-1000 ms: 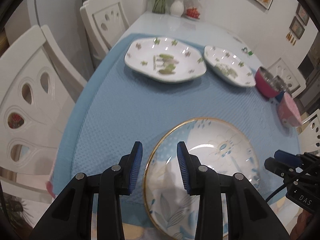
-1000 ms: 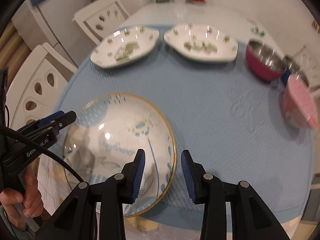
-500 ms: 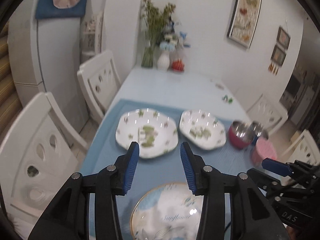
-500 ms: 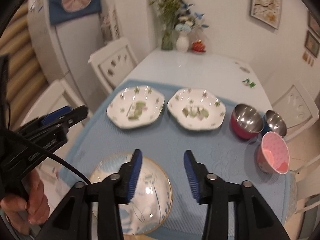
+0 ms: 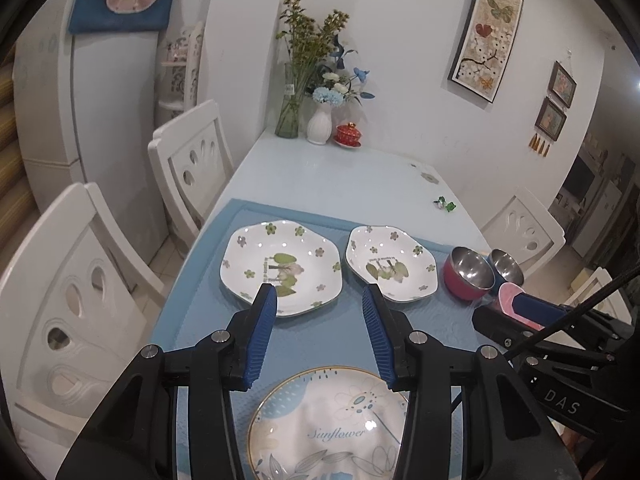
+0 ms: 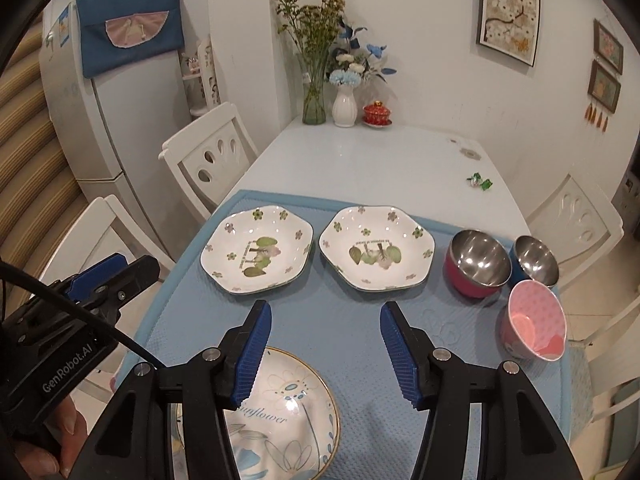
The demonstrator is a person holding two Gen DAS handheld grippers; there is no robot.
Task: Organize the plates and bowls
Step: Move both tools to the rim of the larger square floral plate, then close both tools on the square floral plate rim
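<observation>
Both lifted clear of the round gold-rimmed plate (image 6: pixel 280 416), now flat on the blue mat (image 6: pixel 352 332) at 6 o'clock. Left claw (image 5: pixel 319 334) and right claw (image 6: pixel 326 344) just spreading, nothing between the pads. Probably placed, next piece pending. Two glossy hexagonal floral dishes (image 6: pixel 256 254) at 12 o'clock on the bench; steel-lined red bowl (image 6: pixel 478 262), possibly blue-skinned one, dotted pink bowl (image 6: pixel 534 326) at 2 o'clock.

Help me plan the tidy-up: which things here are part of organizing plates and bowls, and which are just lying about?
Job:
round gold-rimmed Sunflower plate
two white hexagonal floral dishes
red steel-lined bowl
blue steel-lined bowl
pink dotted bowl

Lying about:
glass flower vase
white ribbed vase
red lidded cup
</observation>
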